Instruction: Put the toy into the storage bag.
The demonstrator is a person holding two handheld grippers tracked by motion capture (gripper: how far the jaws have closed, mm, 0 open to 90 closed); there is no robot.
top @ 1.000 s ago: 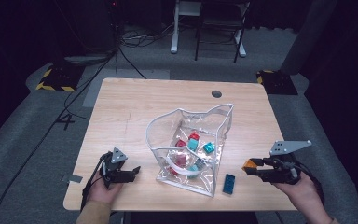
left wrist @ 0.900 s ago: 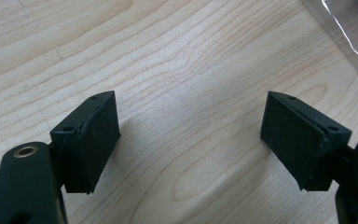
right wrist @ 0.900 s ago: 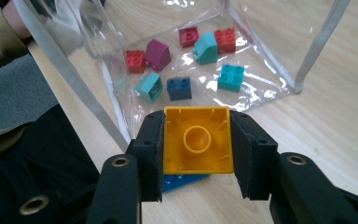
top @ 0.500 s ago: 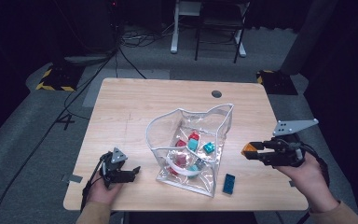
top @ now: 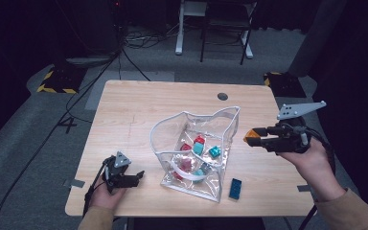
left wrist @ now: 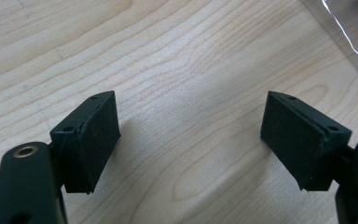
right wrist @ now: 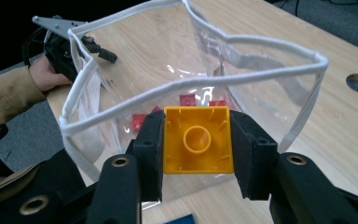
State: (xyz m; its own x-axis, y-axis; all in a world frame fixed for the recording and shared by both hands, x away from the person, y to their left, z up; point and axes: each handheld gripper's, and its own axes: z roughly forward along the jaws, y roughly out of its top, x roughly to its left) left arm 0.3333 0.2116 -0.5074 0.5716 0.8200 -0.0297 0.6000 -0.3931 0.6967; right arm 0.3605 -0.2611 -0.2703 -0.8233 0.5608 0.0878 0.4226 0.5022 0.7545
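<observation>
Item, yellow brick point(right wrist: 196, 139): a hollow plastic building block, clamped between the two black jaws of the right gripper point(top: 255, 137), its open underside with one round socket turned toward that gripper's camera. It is held in the air off the right side of the clear pouch point(top: 199, 148), beside its white-bound rim point(right wrist: 191, 79) and about level with it, a placing judged to suit a drop through the open mouth. The grip is taken on two opposite flat walls, which is judged to keep the block from twisting.

Pouch: transparent, soft-walled, set near the middle of the wooden table point(top: 134, 115) with its mouth gaping upward. Red and teal bricks point(top: 199, 148) are seen inside on its floor.

Blue brick point(top: 235, 188): laid flat on the table just beside the pouch's near right corner, outside it, judged still to be packed.

Left gripper point(top: 133, 178): rested low over bare tabletop to the left of the pouch, apart from it, jaws spread wide with nothing between them; it is judged to be parked clear of the work.

Markings: no brand, label or legible writing is made out on the bricks, the pouch or the grippers.
</observation>
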